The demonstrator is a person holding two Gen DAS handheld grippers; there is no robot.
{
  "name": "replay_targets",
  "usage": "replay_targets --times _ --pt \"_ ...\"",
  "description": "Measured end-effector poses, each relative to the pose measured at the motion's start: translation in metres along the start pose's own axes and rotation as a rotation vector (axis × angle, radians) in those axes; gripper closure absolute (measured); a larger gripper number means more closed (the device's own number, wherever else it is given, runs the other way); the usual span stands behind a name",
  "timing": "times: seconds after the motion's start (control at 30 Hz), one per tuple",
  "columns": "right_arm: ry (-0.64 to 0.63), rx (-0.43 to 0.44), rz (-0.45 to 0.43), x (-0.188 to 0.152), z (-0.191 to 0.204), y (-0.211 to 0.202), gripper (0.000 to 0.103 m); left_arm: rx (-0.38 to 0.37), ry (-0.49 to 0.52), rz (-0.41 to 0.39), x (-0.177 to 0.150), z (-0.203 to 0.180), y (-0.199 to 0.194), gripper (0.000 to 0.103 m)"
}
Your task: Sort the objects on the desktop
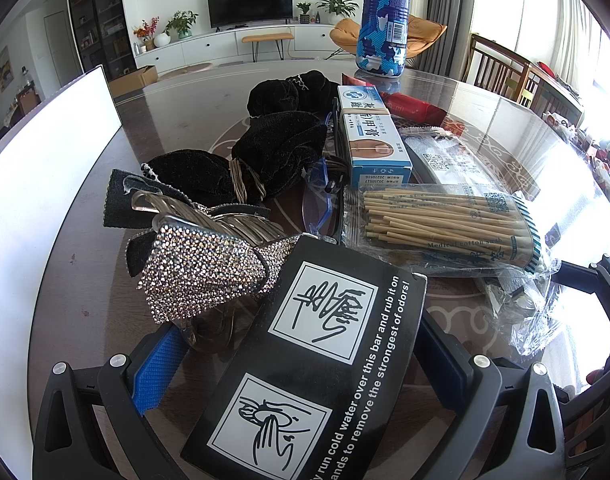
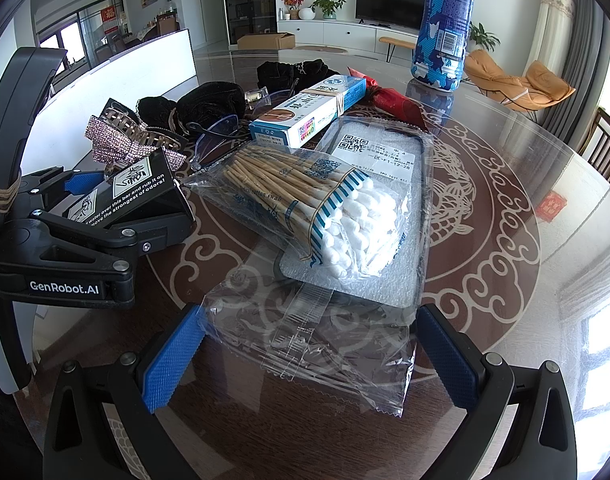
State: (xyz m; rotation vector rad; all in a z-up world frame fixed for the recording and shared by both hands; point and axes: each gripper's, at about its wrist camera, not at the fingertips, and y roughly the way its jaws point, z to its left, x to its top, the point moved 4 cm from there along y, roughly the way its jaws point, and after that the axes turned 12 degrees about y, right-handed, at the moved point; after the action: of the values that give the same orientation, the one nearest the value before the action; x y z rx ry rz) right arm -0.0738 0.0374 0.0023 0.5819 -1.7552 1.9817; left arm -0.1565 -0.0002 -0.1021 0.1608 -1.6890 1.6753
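Two grippers work a glass table: left gripper clamps a black box, right gripper spreads wide around a clear wrapper at six o'clock.

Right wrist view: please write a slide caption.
Right gripper open around swab bag; left gripper grips black box.

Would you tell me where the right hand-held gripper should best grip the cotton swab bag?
Probably across the banded middle of the swab bag, coming from above with the fingers on its long sides. The sticks lie flat and bundled there, while the cotton end is bulkier and softer.
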Motion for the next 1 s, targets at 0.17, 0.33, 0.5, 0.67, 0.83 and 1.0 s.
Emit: replay_targets --times 0.17,0.33,0.5,0.67,0.83,1.0 --pt "0.000 0.000 0.000 0.0000 -0.0003 -0.0003 0.000 0.000 0.001 0.000 0.0000 -0.0002 0.0000 0.000" --pt "0.000 0.000 0.000 0.0000 -0.0003 -0.0004 0.000 -0.001 0.002 0.000 0.0000 -0.0003 0.0001 0.000" --pt "0.000 0.000 0.000 0.0000 -0.0004 -0.0004 0.000 -0.001 0.002 0.000 0.0000 -0.0001 0.0000 0.000" --pt "0.000 0.000 0.000 -0.0001 -0.0005 -0.0004 0.000 -0.002 0.003 -0.001 0.0000 -0.0002 0.0001 0.000" --pt "0.000 0.000 0.000 -0.0001 -0.0005 -0.0004 0.000 -0.002 0.004 -0.001 0.0000 -0.0004 0.0001 0.000" --pt "0.000 0.000 0.000 -0.0001 -0.0006 -0.0005 0.000 -0.005 0.012 -0.001 -0.0003 -0.0006 -0.0002 0.000"
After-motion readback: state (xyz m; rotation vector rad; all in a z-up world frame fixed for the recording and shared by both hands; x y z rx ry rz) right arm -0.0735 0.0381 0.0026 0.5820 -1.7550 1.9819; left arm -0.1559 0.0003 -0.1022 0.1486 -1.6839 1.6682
